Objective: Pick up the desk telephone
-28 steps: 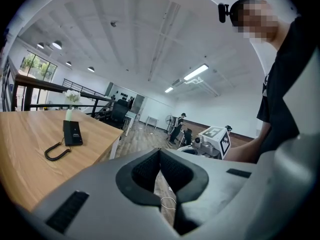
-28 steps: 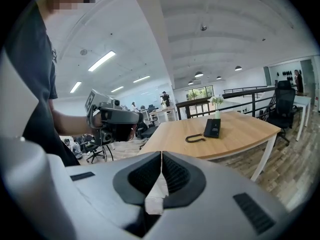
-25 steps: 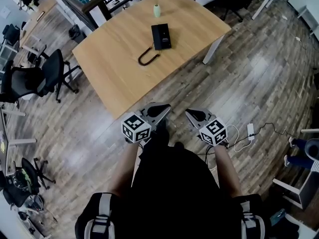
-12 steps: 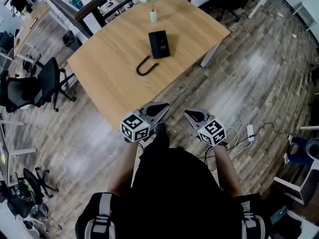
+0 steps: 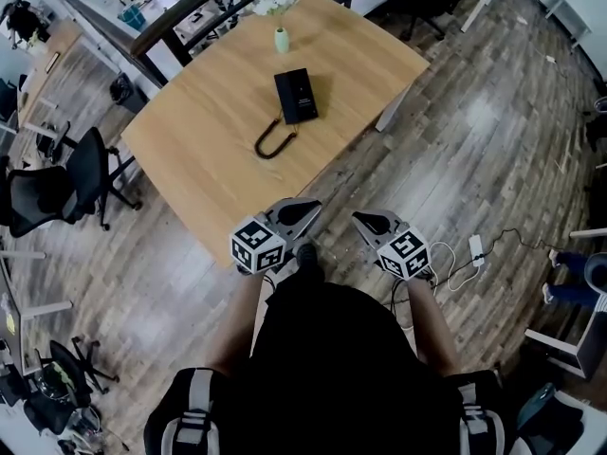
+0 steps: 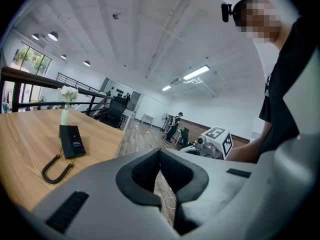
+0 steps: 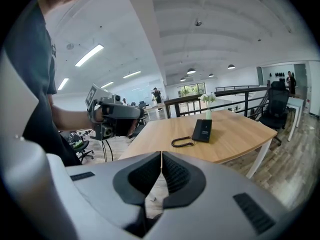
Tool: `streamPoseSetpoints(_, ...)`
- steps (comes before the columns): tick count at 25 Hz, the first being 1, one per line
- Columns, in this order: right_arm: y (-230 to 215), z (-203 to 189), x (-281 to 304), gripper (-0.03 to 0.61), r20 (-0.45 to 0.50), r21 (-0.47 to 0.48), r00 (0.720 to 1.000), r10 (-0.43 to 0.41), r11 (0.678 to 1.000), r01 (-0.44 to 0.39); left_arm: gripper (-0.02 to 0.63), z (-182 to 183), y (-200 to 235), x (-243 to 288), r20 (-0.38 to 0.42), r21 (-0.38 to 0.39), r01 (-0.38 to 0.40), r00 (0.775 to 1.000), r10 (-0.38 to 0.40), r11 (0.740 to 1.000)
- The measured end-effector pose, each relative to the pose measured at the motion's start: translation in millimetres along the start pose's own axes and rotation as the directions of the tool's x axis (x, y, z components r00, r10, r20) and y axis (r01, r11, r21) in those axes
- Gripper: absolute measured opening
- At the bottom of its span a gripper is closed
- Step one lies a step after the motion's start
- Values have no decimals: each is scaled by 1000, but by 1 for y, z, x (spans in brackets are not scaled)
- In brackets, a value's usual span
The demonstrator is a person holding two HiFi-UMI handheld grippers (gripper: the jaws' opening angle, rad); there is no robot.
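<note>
Person has stepped nearer the wooden table [image 5: 190,159]; desk telephone [image 5: 296,96] lies flat toward its far side, well apart from the left gripper [image 5: 311,205] and right gripper [image 5: 361,219]; both shut, empty; reach not yet possible.

The table [image 5: 209,159] has drawn nearer in the head view: the telephone [image 5: 296,96] and its coiled cord [image 5: 270,143] sit lower and further left than a second ago. The table's near corner now lies beside the left gripper [image 5: 316,204]. The right gripper [image 5: 358,216] has advanced with it.
</note>
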State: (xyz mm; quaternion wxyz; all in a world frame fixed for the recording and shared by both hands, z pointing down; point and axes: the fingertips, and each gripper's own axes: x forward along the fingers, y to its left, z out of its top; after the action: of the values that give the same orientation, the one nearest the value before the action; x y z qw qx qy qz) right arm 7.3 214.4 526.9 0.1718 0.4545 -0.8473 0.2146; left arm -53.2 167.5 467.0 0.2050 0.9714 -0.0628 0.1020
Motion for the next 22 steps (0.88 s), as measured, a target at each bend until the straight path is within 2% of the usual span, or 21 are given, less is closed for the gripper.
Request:
streamPoseSetpoints(12,-11,21,38,24,8,35,1000,-14,999,14,21,16,44,-11,8,8,14,1000,-14,1000)
streamPoseSetpoints(22,-14,43,72,25,21,40,1000,-2,999,1,21,25,91,-30,24,-10,-28,999,28,1000)
